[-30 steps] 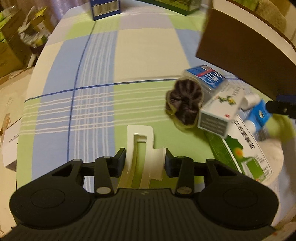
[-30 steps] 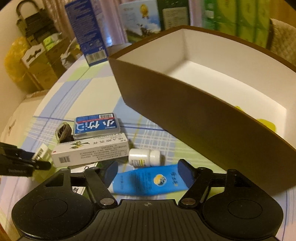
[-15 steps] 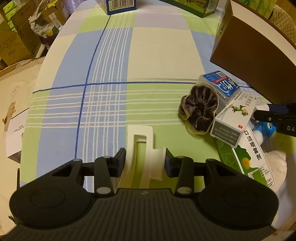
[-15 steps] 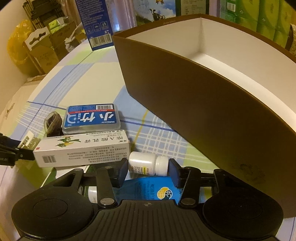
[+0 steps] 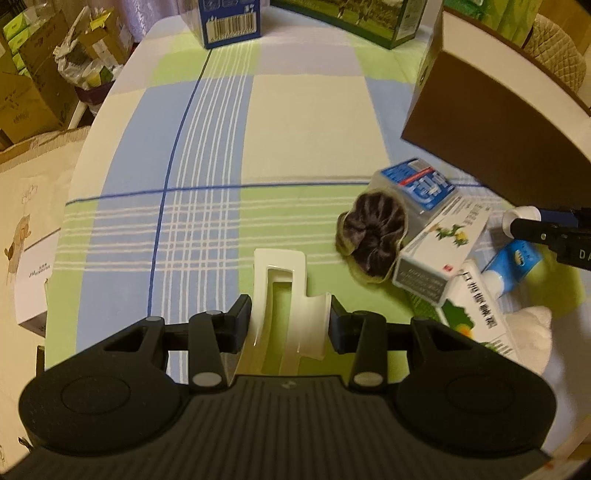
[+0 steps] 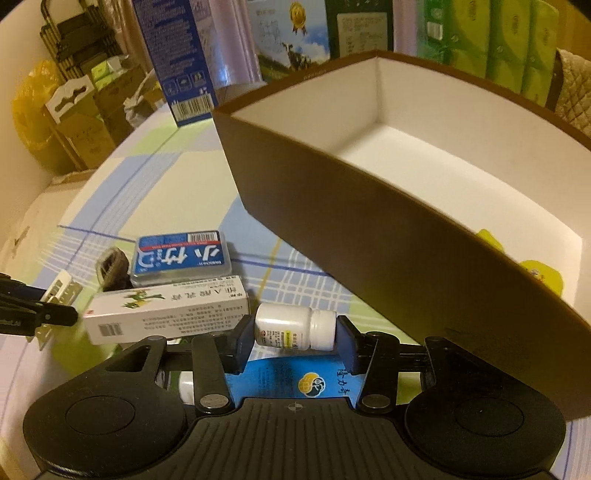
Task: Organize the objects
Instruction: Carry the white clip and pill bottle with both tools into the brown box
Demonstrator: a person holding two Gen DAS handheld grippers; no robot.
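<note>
L gripper (image 5: pixel 291 319): jaws clamped on a cream hair claw clip (image 5: pixel 286 291), fingers touching both sides, clip sticking fwd over the plaid tablecloth (image 5: pixel 207 155); can't tell if it's lifted or resting on the cloth.

R gripper (image 6: pixel 295 338): jaws pinched on a small white pill bottle (image 6: pixel 295 326), lying sideways, cap to the right, pads on base and cap. Directly under it a blue tube (image 6: pixel 291 380) flat on the cloth.

Outward, R view: white carton w/ green print (image 6: pixel 166 312) just left of the bottle, blue-label clear case (image 6: pixel 181 258) behind it and touching. Dark scrunchie (image 6: pixel 110 267) left of the case, partly hidden. Brown box w/ white interior (image 6: pixel 369 229) to the right, open top, something yellow in its far right corner, too hidden to ID.

L view: scrunchie (image 5: pixel 371 236) leans against case (image 5: pixel 417 184) and carton (image 5: pixel 439 251); green/white box (image 5: pixel 480 317) under the carton. Blue barcode box (image 5: pixel 231 18) at the table's far edge.
</note>
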